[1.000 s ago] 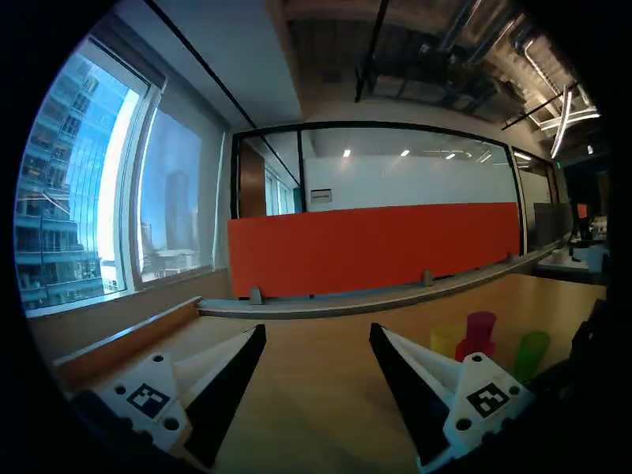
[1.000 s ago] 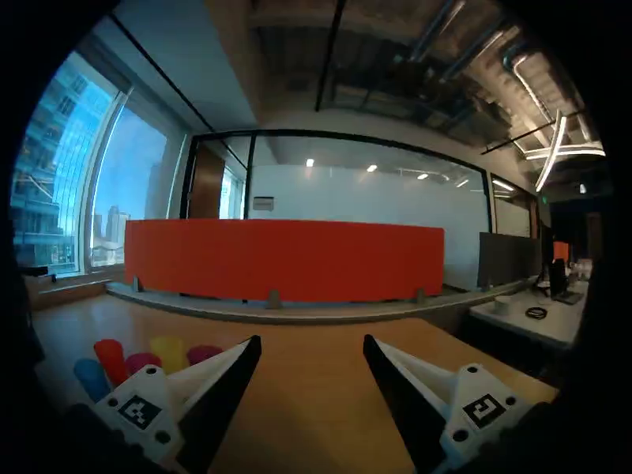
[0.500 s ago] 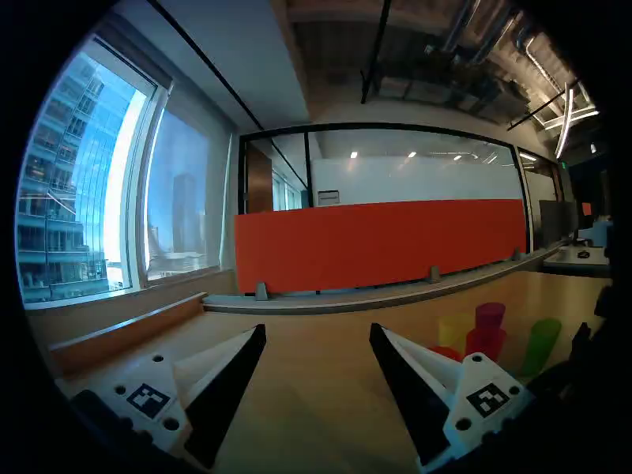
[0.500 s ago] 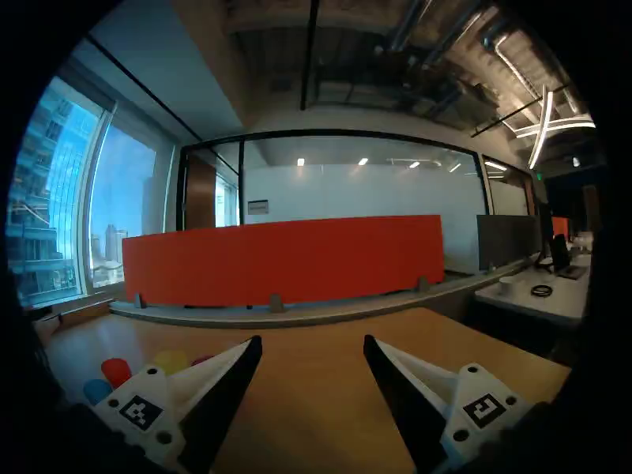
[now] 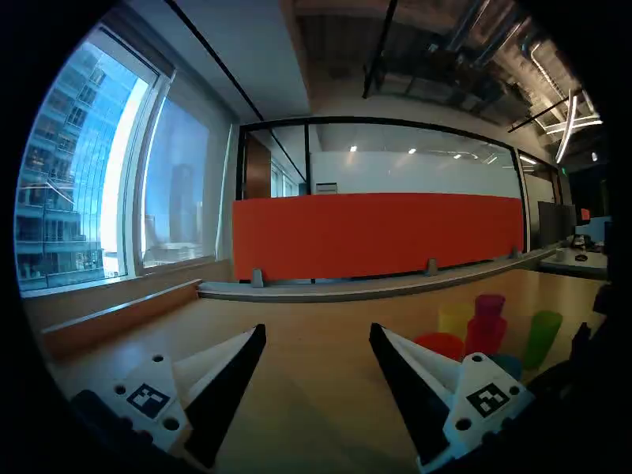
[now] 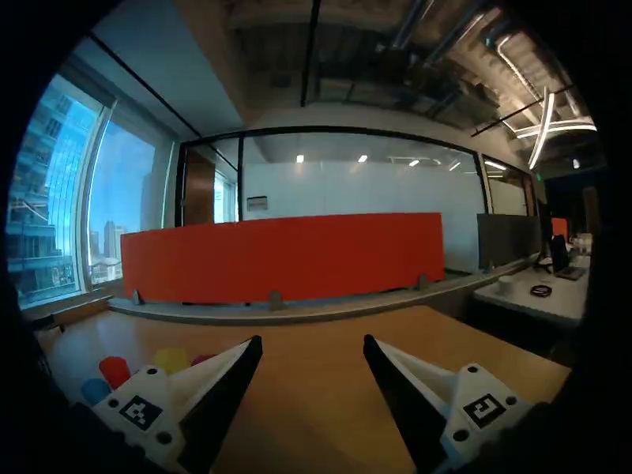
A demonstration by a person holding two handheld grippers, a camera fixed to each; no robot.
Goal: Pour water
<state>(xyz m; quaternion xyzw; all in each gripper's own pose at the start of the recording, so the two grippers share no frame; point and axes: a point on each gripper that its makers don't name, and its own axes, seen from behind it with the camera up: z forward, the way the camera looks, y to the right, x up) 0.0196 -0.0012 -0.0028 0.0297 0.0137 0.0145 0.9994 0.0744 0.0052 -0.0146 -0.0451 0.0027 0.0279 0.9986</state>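
Observation:
Several coloured plastic cups stand grouped on the wooden table. In the left gripper view they sit low at the right: a magenta cup (image 5: 487, 325), a yellow cup (image 5: 454, 318), a green cup (image 5: 543, 337), a red cup (image 5: 439, 344) and a blue one (image 5: 506, 364) partly behind my right finger. My left gripper (image 5: 317, 336) is open and holds nothing. In the right gripper view the cups lie low at the left: a red cup (image 6: 115, 370), a blue cup (image 6: 95, 389), a yellow cup (image 6: 170, 359). My right gripper (image 6: 311, 346) is open, with nothing between its fingers.
An orange divider panel (image 5: 379, 235) runs along the table's (image 5: 316, 371) far edge. Large windows (image 5: 79, 189) stand to the left above a wooden ledge. A desk with a dark screen (image 6: 509, 261) and small items lies to the right.
The left gripper has tipped slightly down, so more of the cups show, including the red and blue ones. The right gripper view has barely shifted. Both grippers stay open.

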